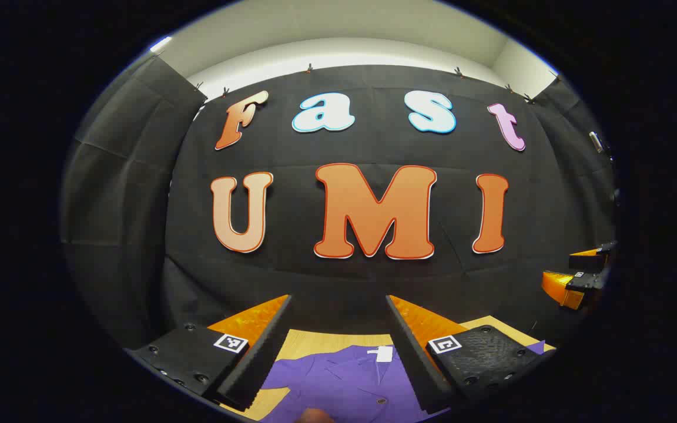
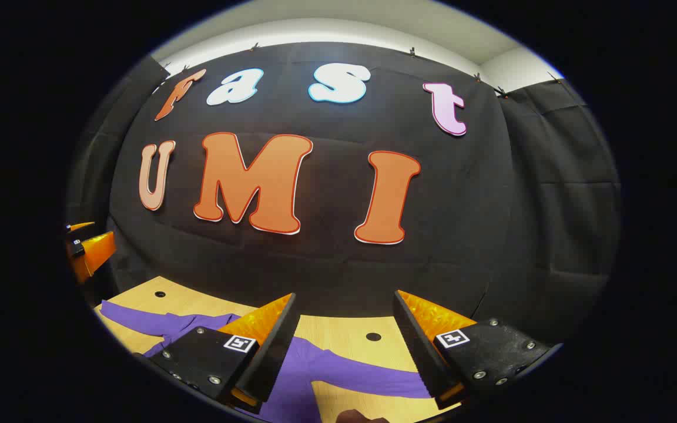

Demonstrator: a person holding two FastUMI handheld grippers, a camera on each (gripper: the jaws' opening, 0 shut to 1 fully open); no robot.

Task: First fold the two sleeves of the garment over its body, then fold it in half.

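A purple garment lies flat on the wooden table, collar with a white tag toward the wall. My left gripper hangs above it, open, nothing between its fingers. In the right gripper view the garment spreads across the table with one sleeve reaching left and another stretching right under the fingers. My right gripper hovers over it, open and empty. The right gripper appears at the right edge of the left gripper view; the left gripper sits at the left edge of the right gripper view.
The black cloth wall stands close behind the table's far edge. Small round holes dot the wooden tabletop. A fingertip peeks in at the bottom of the left gripper view.
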